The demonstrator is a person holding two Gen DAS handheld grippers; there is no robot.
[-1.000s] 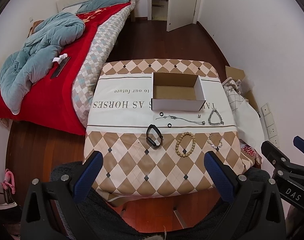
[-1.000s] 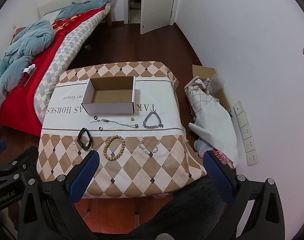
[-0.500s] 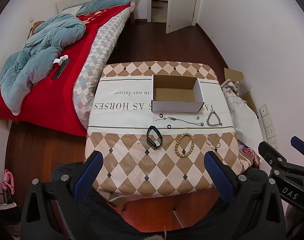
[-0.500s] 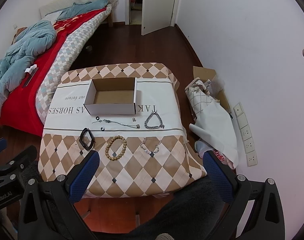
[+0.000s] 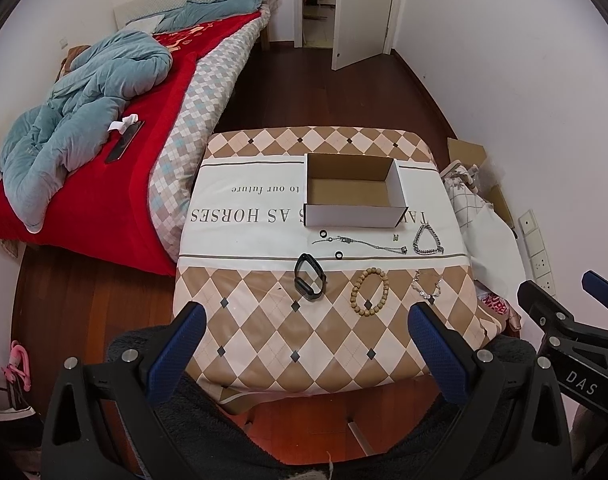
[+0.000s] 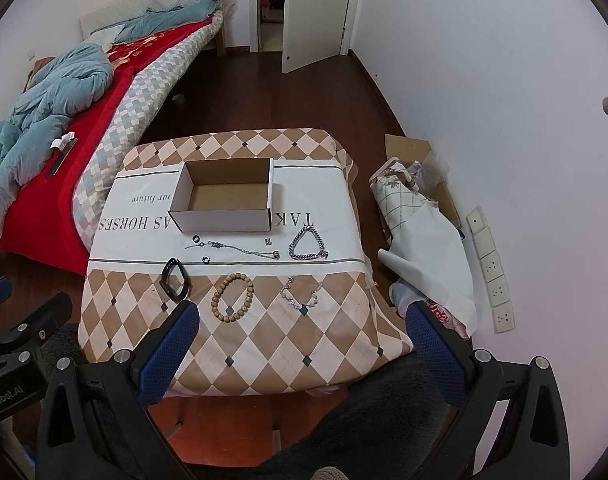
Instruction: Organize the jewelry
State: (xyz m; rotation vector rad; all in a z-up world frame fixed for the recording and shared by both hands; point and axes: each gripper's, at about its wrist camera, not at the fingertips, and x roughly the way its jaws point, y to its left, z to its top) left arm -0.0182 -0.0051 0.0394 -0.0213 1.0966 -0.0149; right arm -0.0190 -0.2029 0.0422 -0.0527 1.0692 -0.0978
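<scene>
An empty white cardboard box point(image 5: 354, 190) point(image 6: 224, 196) stands on the cloth-covered table point(image 5: 264, 332) point(image 6: 264, 344). In front of it lie a black band point(image 5: 309, 282) point(image 6: 175, 280), a wooden bead bracelet point(image 5: 369, 292) point(image 6: 232, 298), a thick silver chain point(image 5: 427, 239) point(image 6: 307, 245), a thin silver chain point(image 5: 360, 242) point(image 6: 236, 249), a charm bracelet point(image 5: 426, 288) point(image 6: 302, 295) and two small black rings point(image 5: 324, 233) point(image 6: 195, 238). My left gripper point(image 5: 306, 336) and right gripper point(image 6: 302, 334) hover open, well above and before the table's near edge, holding nothing.
A bed point(image 5: 104, 148) with red cover and blue duvet lies left of the table. Folded cloth and cardboard point(image 6: 420, 208) sit on the floor by the right wall, near wall sockets point(image 6: 492, 268). A dark fuzzy garment point(image 6: 384, 420) fills the view below the grippers. An open door point(image 5: 360, 8) is far back.
Both views have pulled slightly back and tilted, so the table sits a little lower and farther in view. The jewelry and box have not moved.
</scene>
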